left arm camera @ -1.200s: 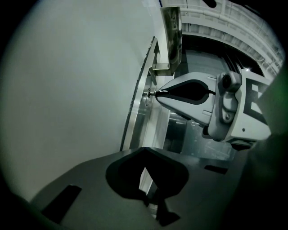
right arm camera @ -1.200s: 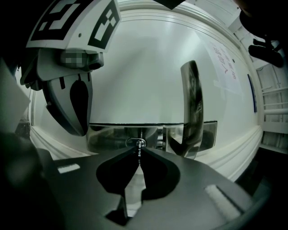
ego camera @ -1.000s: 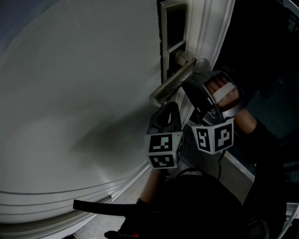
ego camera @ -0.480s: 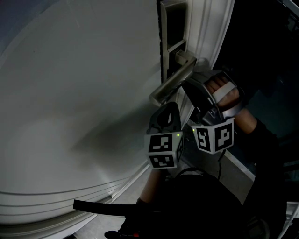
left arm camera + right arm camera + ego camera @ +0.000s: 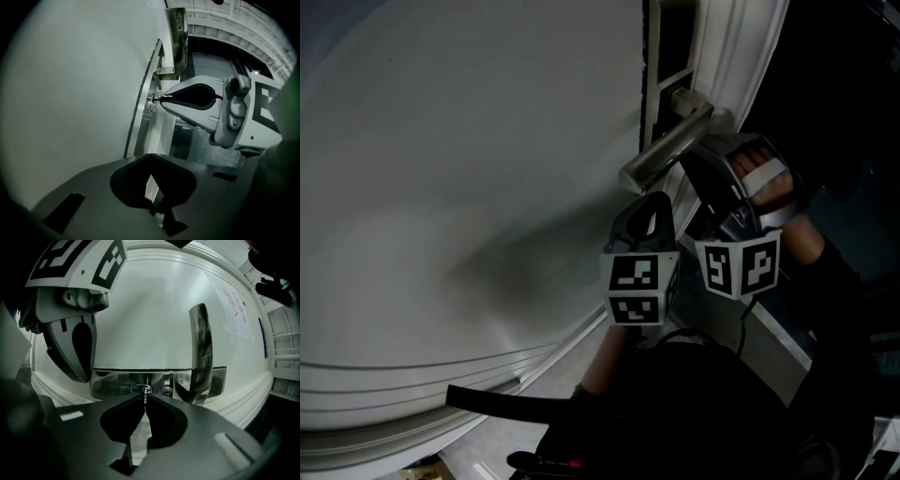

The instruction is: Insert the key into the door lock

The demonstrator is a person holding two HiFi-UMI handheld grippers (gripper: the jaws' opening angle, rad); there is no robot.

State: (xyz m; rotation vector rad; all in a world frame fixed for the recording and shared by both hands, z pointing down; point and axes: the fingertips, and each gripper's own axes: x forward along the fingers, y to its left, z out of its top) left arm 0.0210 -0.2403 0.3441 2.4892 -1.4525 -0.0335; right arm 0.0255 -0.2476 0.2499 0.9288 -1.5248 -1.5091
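Right gripper view: right gripper (image 5: 144, 394) pinches key (image 5: 145, 400), tip at lock (image 5: 139, 389); left gripper (image 5: 151, 156) closed, empty, alongside

The door (image 5: 469, 141) was plain off-white, shading to grey. Its lever handle (image 5: 670, 150) and lock plate (image 5: 117, 383) were brushed silver, and the key (image 5: 145, 400) was silvery too. The left gripper (image 5: 150, 159) and right gripper (image 5: 144, 397) had dark charcoal jaws. The 2 cubes, left cube (image 5: 636, 286) and right cube (image 5: 739, 265), were white with black square markers. The sleeve (image 5: 844, 309) was black.
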